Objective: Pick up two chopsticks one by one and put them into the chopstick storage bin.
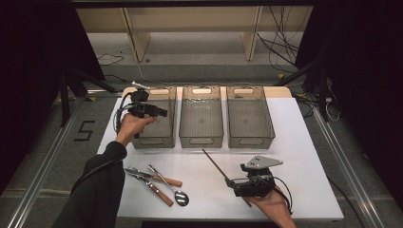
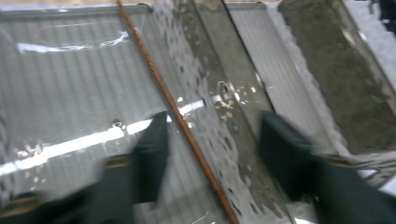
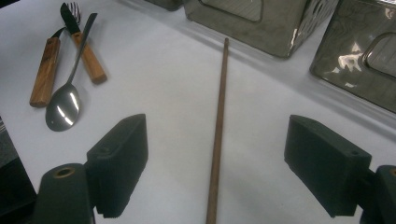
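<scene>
Black fingers (image 3: 116,168) of the right gripper (image 1: 237,183) stand spread wide, and a brown chopstick (image 3: 218,135) lies flat on the white worktop (image 3: 177,93) between them, untouched by either pad. Beyond that stick, to its left in the right gripper view, lie a steel spoon (image 3: 63,105) and two wooden-handled utensils (image 3: 44,72), close together and overlapping. Beyond its far tip stand the smoky clear bins, the middle bin (image 1: 201,116) nearest to it and the right-hand bin (image 1: 249,116) beside that.

Over at the left-hand bin (image 1: 159,118), the left gripper (image 1: 159,112) hangs above the bin's inside, its fingers (image 2: 152,163) parted with nothing pinched. A second chopstick (image 2: 182,126) lies slanted on that bin's floor, seen between the two fingers in the blurred left gripper view and apart from both
</scene>
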A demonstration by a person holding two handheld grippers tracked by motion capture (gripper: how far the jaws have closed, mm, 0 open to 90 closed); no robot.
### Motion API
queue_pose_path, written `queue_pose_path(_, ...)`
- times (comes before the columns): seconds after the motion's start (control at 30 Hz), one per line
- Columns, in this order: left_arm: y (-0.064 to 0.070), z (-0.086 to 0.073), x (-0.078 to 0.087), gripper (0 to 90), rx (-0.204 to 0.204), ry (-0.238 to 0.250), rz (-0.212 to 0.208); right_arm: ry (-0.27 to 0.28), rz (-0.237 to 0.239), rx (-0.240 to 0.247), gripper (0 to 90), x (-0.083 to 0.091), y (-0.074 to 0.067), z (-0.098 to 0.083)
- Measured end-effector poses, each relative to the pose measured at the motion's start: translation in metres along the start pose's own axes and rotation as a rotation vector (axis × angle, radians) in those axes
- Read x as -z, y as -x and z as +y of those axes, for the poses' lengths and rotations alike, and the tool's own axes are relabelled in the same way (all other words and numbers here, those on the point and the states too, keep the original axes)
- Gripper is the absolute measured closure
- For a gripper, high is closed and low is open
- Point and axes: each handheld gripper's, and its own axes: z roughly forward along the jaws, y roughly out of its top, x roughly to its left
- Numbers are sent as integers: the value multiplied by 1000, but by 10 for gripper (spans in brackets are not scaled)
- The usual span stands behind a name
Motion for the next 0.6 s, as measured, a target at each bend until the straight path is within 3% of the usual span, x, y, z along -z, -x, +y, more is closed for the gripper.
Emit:
queue_pose_path(0.07,1,0,0,264,-5,-16,22,0,0,0,223,0,0,0)
queue_pose_path(0.27,4,-3,10,179,-18,17,25,-3,0,1,223,0,-1,0)
queue_pose_path(0.43,10,-11,29,169,-19,73,-32,-17,-12,2,223,0,-1,1)
queue_pose_path(0.6,19,-31,49,168,-12,153,-113,-55,-31,-1,241,0,1,1)
